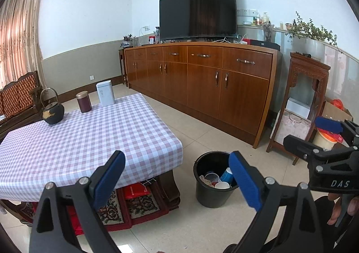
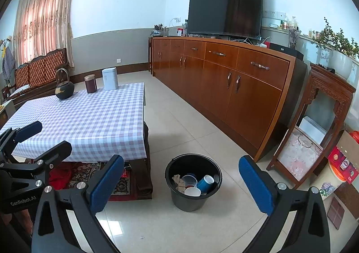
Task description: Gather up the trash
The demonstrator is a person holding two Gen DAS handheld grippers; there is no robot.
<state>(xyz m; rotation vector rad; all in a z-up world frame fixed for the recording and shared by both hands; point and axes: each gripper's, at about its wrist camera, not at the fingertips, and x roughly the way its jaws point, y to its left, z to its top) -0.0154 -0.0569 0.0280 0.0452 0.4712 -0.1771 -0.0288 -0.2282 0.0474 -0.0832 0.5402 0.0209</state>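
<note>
A black bucket stands on the tiled floor beside the low table; it also shows in the right wrist view. Inside lie a blue paper cup, a white cup, a clear plastic lid and crumpled paper. My left gripper is open and empty, above the floor to the left of the bucket. My right gripper is open and empty, held above and in front of the bucket; it also shows at the right edge of the left wrist view.
The low table has a checked cloth with a black teapot, a brown tin and a white tin. A long wooden sideboard with a TV stands behind. A carved stand and boxes are at right.
</note>
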